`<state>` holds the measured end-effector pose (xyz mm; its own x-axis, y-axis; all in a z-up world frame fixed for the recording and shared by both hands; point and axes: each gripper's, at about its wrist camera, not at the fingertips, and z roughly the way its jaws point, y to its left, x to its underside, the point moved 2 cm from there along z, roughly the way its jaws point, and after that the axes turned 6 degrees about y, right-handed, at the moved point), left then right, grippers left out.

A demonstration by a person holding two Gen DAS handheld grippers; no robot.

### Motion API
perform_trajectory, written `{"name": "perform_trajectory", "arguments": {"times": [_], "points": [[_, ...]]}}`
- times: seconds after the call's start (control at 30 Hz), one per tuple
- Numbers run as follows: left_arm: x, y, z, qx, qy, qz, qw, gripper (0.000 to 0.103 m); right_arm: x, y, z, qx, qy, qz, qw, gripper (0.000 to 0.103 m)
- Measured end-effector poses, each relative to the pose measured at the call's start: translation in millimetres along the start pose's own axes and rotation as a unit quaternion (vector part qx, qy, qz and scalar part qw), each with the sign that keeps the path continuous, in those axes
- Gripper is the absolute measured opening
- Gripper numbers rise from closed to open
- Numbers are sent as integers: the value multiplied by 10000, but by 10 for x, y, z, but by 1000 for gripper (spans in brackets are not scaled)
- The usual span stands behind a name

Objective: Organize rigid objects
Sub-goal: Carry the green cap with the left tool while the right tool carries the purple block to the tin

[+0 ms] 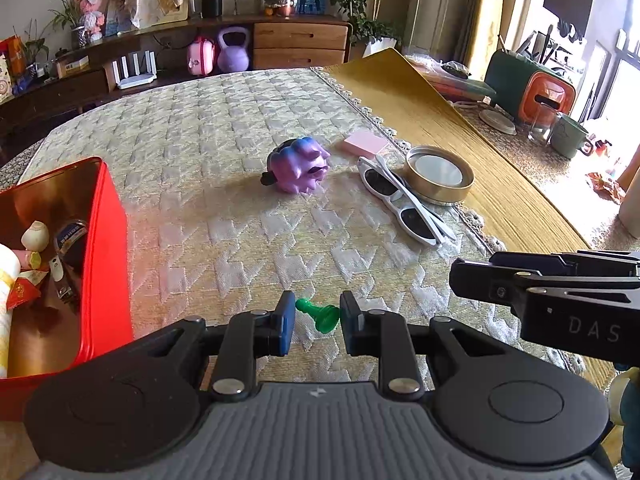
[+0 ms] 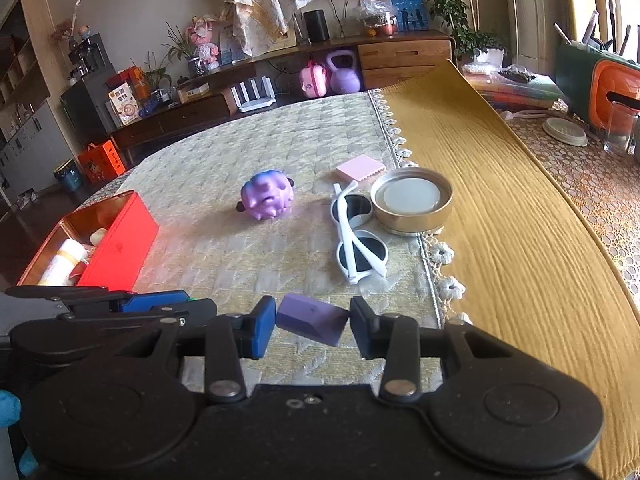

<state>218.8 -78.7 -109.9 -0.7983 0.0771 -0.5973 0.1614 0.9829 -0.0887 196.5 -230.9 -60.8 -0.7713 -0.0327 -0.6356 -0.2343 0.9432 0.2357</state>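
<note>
My left gripper (image 1: 317,316) is shut on a small green chess pawn (image 1: 320,315) lying sideways between its blue pads, just above the quilted cloth. My right gripper (image 2: 313,320) is shut on a purple block (image 2: 312,319) low over the cloth. A purple toy (image 1: 298,166) (image 2: 266,198) stands mid-table. White sunglasses (image 1: 404,200) (image 2: 358,236), a pink pad (image 1: 366,144) (image 2: 360,170) and a gold round lid (image 1: 438,174) (image 2: 412,200) lie to the right. The open red tin (image 1: 106,248) (image 2: 120,240) holds several small items at the left.
A yellow runner (image 1: 460,140) (image 2: 500,220) covers the table's right part. A green and orange box (image 1: 528,88), a glass (image 1: 542,122) and a mug (image 1: 568,136) stand at the far right. A sideboard (image 1: 280,44) with clutter lines the back wall.
</note>
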Motion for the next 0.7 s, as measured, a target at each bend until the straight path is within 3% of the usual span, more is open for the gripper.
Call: {"name": "perform_trajectory", "arguments": {"times": [0.7], "points": [[-124,491,-731,-131,-355,-487,9981,24,-188,748,-456,-464,-330,-720,9958,40]]}}
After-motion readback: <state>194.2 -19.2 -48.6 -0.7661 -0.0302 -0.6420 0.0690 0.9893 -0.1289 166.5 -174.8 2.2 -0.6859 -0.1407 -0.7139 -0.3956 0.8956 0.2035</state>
